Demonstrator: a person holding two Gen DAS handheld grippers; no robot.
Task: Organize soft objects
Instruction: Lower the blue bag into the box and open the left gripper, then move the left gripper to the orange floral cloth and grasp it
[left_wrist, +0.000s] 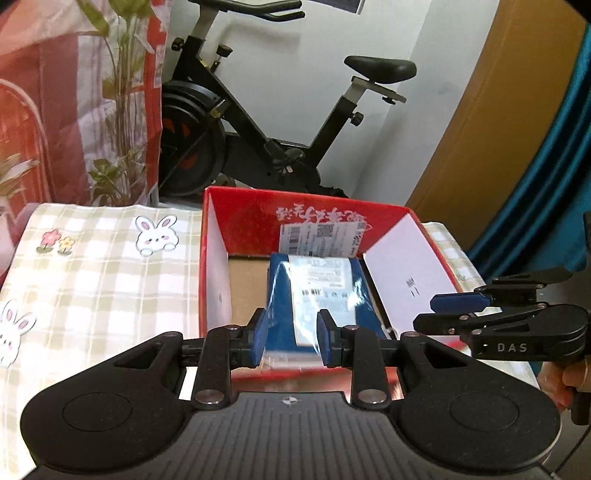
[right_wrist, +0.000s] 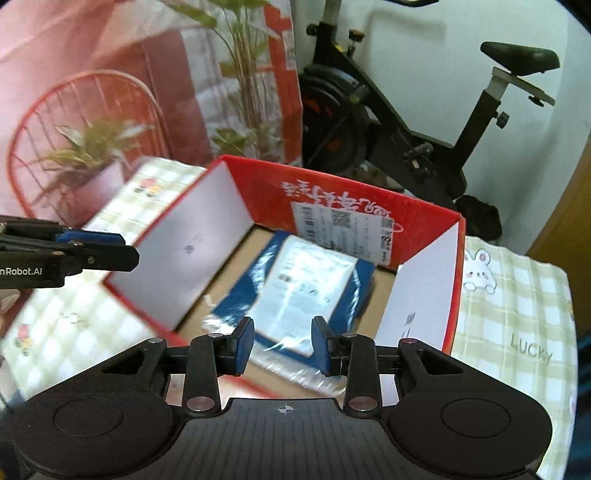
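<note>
Checked tablecloth (left_wrist: 103, 266) with rabbit prints is seen covering the work surface; an exercise bike (left_wrist: 280, 122) and a printed backdrop with plants (left_wrist: 74, 96) are noted behind it. Near the middle of the cloth a red cardboard box (left_wrist: 243, 218) stands open, flaps up, brown floor visible inside

Task item: a blue soft package in clear plastic wrap (left_wrist: 321, 295), white label on top, is observed lying flat on the box floor, toward the right half; bare cardboard is left on its left side. No other soft item is seen on the cloth in either view

Left gripper (left_wrist: 290, 341): jaws parted a little, nothing pinched; the package is seen through the gap but appears to lie lower, in the box. Right gripper (right_wrist: 282, 345): likewise slightly parted, nothing gripped, aimed down into the box from the near right corner; this view is motion-blurred. Each tool is seen in the other's camera, near but apart

Progress, as judged: one package is already placed in the box and released. Whether further items remain outside the views cannot be told; if none, only withdrawal is left
</note>
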